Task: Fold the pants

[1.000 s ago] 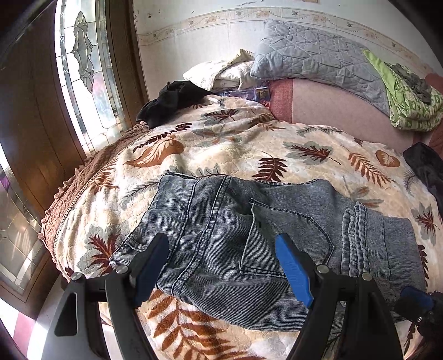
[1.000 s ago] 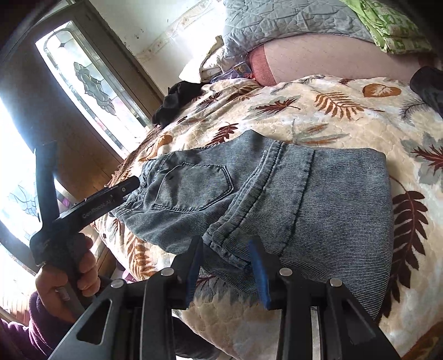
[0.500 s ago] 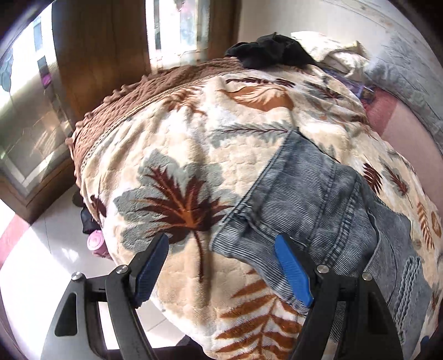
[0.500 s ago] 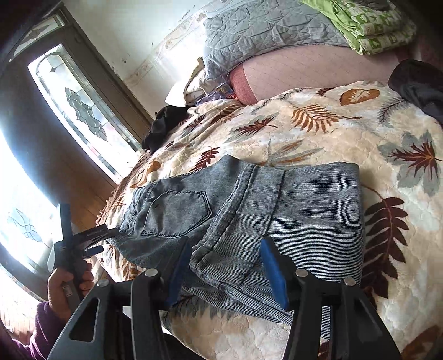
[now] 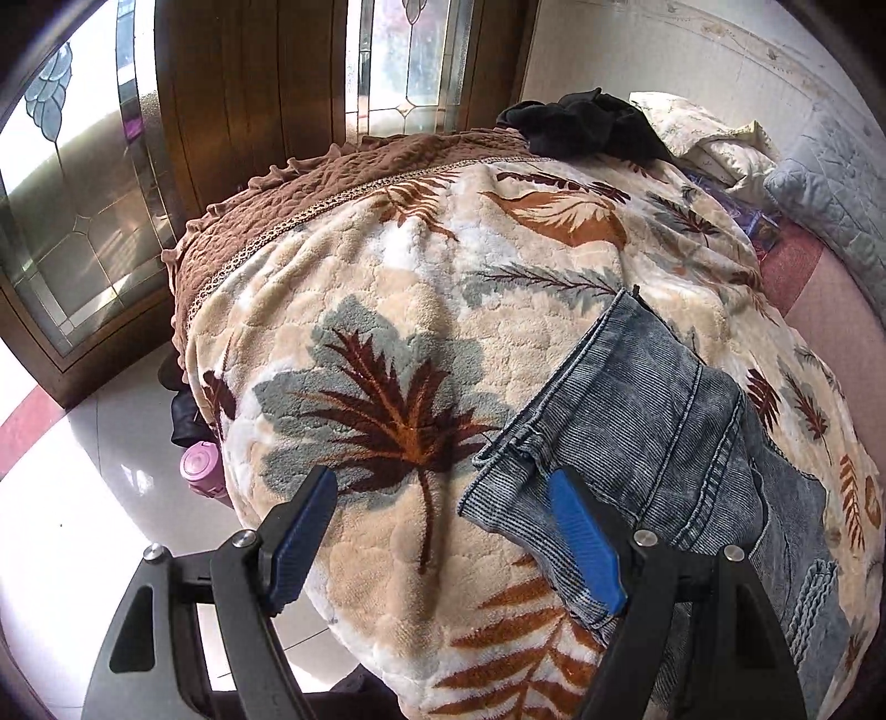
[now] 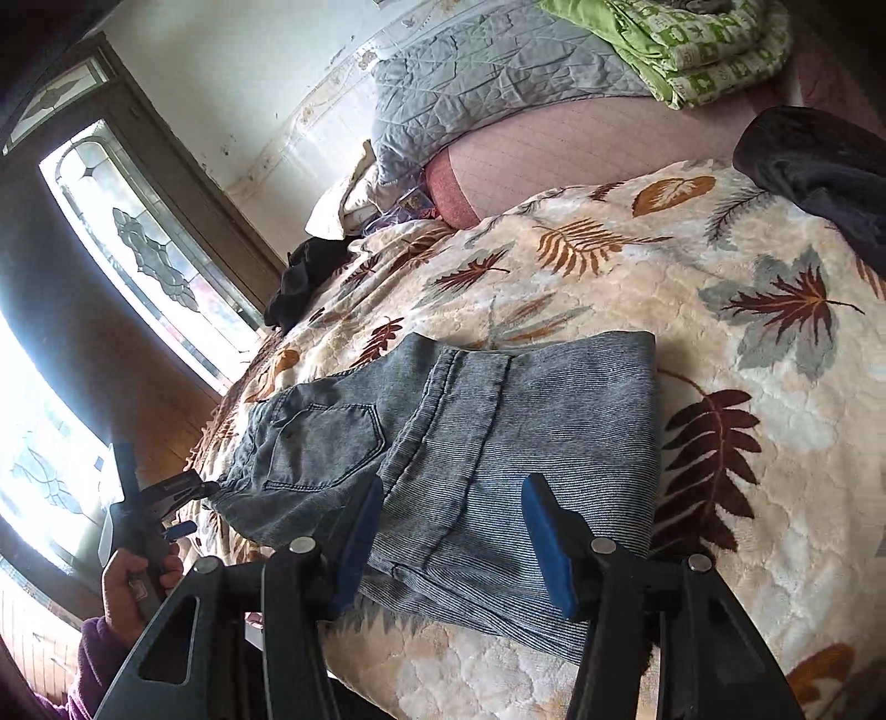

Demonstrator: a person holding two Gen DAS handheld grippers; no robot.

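Grey-blue jeans [image 6: 554, 399] lie folded on a leaf-print blanket [image 5: 387, 310], back pocket up, leg ends laid over the seat. My left gripper [image 5: 443, 482] is open at the waistband corner [image 5: 498, 476]: its right finger is over the denim and its left finger over the blanket. From the right wrist view that same left gripper [image 6: 177, 498] shows in a hand [image 6: 138, 576] at the jeans' left end. At the near folded edge my right gripper [image 6: 454, 487] is open, with denim below the gap and neither pad pressing on it.
A black garment [image 5: 581, 124] lies at the bed's far corner by pillows [image 5: 709, 138]. A grey quilted pillow [image 6: 470, 83] and a folded green blanket [image 6: 692, 50] are at the head, a dark garment [image 6: 819, 166] on the right. A pink bottle [image 5: 202, 471] stands on the floor below the bed edge.
My left gripper swung left from over the seat of the jeans to their waistband corner and rolled. The right gripper's jaws widened and it drew back a little from the folded edge.
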